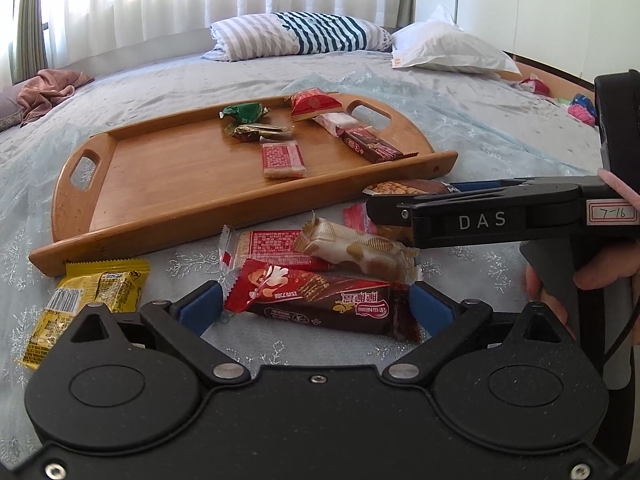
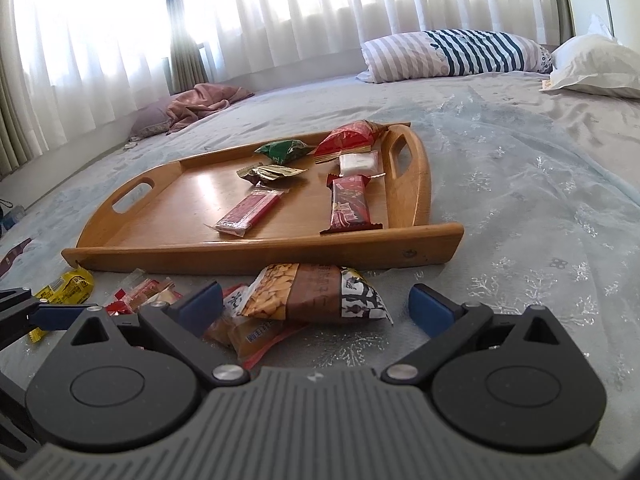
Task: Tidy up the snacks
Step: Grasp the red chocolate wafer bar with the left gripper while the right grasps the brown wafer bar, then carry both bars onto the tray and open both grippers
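Yellow packet clear by left gripper, sliver opposite

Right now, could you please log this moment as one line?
left gripper: open around chocolate wafer bar | right gripper: open around peanut packet | tray: six snacks | both targets on bed

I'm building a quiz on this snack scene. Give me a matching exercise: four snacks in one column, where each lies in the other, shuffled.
Snacks:
1. green candy
2. yellow packet
3. peanut pack
4. red-brown wafer bar

Places:
A. between the open fingers of the left tool
B. on the wooden tray
C. between the open fingers of the right tool
D. on the bedspread by the tray's near-left corner

Pairs: 1-B, 2-D, 3-C, 4-A
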Demonstrator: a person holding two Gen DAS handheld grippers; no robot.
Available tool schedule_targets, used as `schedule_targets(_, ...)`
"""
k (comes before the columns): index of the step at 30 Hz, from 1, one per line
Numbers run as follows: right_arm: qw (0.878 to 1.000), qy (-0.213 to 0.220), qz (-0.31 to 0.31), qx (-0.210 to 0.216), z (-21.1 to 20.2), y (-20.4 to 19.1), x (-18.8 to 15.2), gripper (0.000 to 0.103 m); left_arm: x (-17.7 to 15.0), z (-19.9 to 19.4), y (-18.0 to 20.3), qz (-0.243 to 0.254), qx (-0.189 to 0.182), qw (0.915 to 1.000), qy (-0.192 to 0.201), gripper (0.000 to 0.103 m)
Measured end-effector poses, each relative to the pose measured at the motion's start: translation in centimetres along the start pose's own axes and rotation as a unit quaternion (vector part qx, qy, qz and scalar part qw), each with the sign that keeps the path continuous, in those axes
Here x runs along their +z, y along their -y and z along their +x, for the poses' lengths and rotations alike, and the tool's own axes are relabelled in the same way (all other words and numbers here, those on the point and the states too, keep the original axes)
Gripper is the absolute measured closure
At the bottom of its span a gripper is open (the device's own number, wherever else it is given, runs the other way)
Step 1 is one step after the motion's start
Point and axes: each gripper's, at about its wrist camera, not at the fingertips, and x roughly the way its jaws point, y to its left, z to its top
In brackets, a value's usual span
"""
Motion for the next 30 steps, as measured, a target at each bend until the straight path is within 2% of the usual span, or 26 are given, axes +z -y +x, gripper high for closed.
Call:
schedule_targets(4,1.000,0.000,-0.006,0.006,-0.1,-0.1,-0.1,0.003,0.1,-0.2,0.1,0.000,-0.002,1.0000,-0.002,0.013)
schedule_targets(8,1.000,0.001,-0.005,0.011,-0.3,-0.2,0.0,0.008,0.3,-0.8,0.1,-0.002,-0.009,0.9999,-0.008,0.029)
schedule_targets(11,1.000,0.003,-0.004,0.016,-0.7,-0.2,0.0,0.016,0.3,-1.1,0.1,-0.001,-0.011,0.9999,-0.011,0.035)
schedule_targets(16,1.000,0.012,-0.012,0.011,-1.2,-0.8,0.0,0.035,0.5,-1.6,-0.3,-0.016,-0.011,0.9997,-0.014,0.036)
schedule_targets(30,0.997,0.020,-0.074,-0.021,-2.8,-3.4,0.4,0.039,1.9,-3.6,-2.7,-0.061,0.002,0.9981,-0.009,0.037)
